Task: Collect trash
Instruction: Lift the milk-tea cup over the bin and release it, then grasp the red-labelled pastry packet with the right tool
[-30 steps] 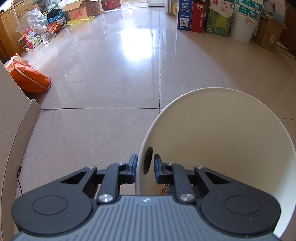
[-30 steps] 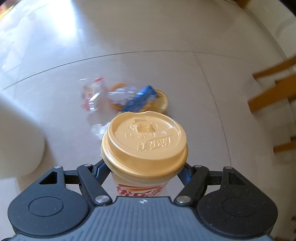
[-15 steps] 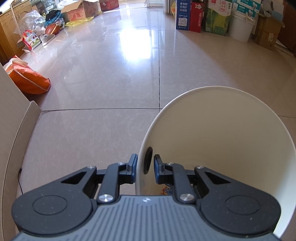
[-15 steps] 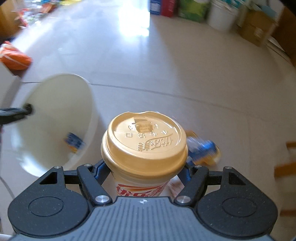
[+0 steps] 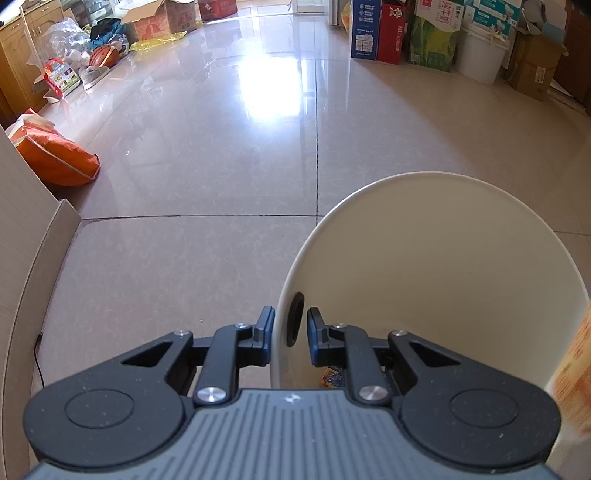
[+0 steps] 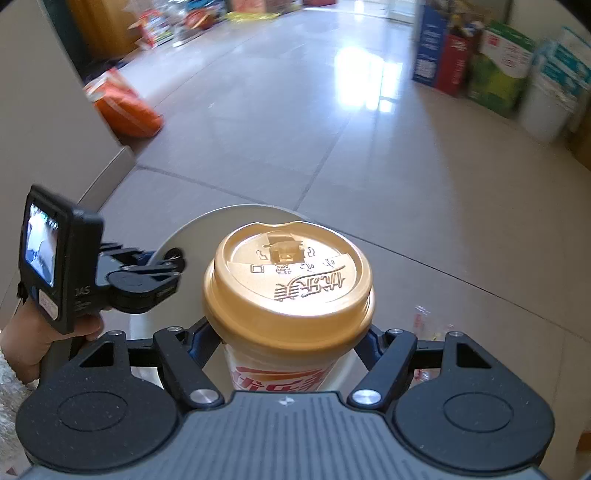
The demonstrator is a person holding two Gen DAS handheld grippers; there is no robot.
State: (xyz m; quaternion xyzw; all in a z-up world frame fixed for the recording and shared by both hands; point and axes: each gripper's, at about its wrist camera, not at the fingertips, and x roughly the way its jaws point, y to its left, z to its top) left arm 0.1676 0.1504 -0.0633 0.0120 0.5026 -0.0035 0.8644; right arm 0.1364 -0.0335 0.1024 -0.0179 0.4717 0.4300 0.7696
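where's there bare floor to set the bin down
Bare tile lies left of the white bin, which the left gripper holds by its rim, out to the beige panel and ahead to the orange bag. It is crowded along the far wall's boxes; wrappers lie right of the cup.

Both wrist views look low along their tools across the floor, sharing the near white bin.

Right tool with gold-lidded cup swung from floor litter toward white bin; cup now directly before bin rim. Cup's blurred side now entering left wrist view at right edge.
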